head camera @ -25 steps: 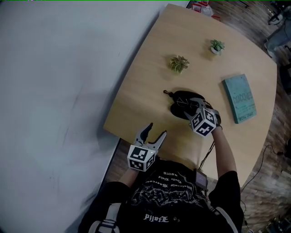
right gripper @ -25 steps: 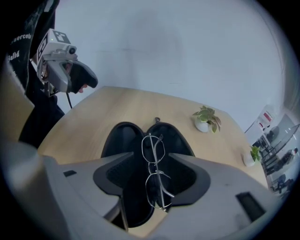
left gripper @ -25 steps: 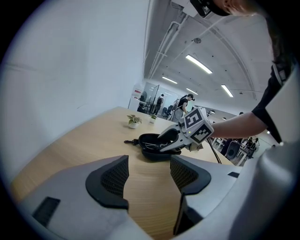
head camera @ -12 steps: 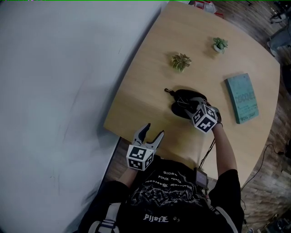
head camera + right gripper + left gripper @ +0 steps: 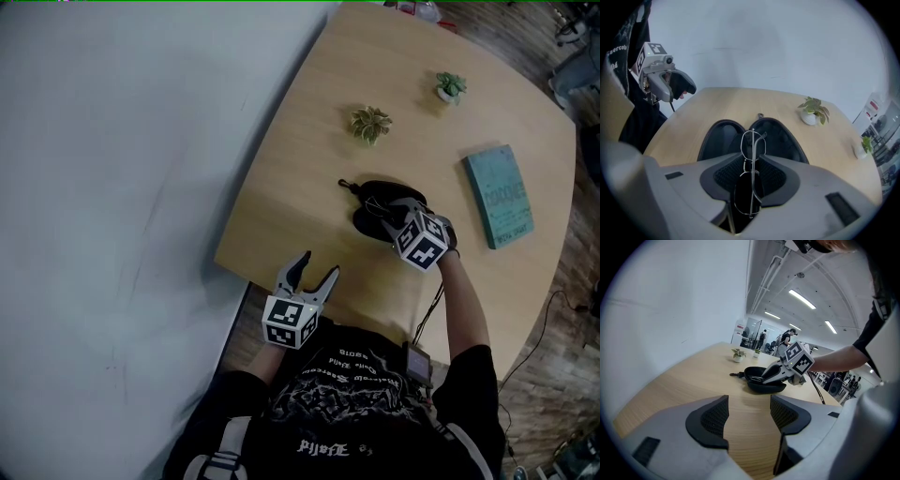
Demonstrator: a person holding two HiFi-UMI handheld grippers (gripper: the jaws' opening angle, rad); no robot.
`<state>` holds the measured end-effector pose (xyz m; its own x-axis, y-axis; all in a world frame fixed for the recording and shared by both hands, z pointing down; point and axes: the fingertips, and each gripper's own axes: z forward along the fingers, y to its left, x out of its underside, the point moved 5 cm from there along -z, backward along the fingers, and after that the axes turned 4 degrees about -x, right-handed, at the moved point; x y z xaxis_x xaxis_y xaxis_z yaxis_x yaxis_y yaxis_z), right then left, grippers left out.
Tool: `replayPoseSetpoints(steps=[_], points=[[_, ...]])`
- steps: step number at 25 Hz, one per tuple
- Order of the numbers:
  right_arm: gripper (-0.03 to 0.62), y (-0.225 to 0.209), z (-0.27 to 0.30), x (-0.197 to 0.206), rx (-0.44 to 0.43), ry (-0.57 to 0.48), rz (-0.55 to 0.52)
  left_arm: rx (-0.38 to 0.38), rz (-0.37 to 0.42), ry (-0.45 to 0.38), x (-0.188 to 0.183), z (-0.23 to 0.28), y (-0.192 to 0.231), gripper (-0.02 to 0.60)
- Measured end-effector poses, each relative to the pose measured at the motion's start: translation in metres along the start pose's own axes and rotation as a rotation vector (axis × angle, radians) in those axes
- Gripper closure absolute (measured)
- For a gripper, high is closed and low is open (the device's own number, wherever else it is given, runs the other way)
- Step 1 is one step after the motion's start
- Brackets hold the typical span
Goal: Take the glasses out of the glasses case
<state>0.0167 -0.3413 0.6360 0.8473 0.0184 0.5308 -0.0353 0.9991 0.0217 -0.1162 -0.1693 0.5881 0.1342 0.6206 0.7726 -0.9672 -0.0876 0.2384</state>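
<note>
The black glasses case [image 5: 367, 199] lies open on the wooden table [image 5: 300, 187]; both its halves [image 5: 721, 137] show in the right gripper view. My right gripper [image 5: 392, 219] reaches down into it. Its jaws have just been closing, and its pads [image 5: 729, 174] now pinch the folded wire-frame glasses [image 5: 753, 142], which stand on edge between them over the case. My left gripper [image 5: 315, 274] hovers open and empty over the table's near edge, apart from the case [image 5: 761, 380]. Its view shows the right gripper [image 5: 765, 378] at the case.
Two small potted plants [image 5: 371, 124] [image 5: 449, 87] stand beyond the case, and a teal book [image 5: 502, 195] lies to its right. The table's near edge [image 5: 244, 272] runs just under the left gripper. A white wall fills the left of the head view.
The right gripper's jaws look narrower over the case than a second ago. Both hands stay almost where they were.
</note>
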Motion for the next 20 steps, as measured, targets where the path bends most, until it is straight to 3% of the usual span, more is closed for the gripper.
replayPoseSetpoints(steps=[12,16,20], points=[[0.493,0.0,-0.026,-0.014,0.093,-0.065,0.028,0.028,0.002,-0.026,-0.007,0.0,0.0,0.296],[0.493,0.007,-0.037,-0.019,0.114,-0.069,0.026,0.031,-0.067,-0.057,-0.02,-0.003,0.001,0.296],[0.493,0.015,-0.057,-0.025,0.161,-0.139,0.078,0.04,-0.058,-0.085,-0.032,-0.005,-0.007,0.296]])
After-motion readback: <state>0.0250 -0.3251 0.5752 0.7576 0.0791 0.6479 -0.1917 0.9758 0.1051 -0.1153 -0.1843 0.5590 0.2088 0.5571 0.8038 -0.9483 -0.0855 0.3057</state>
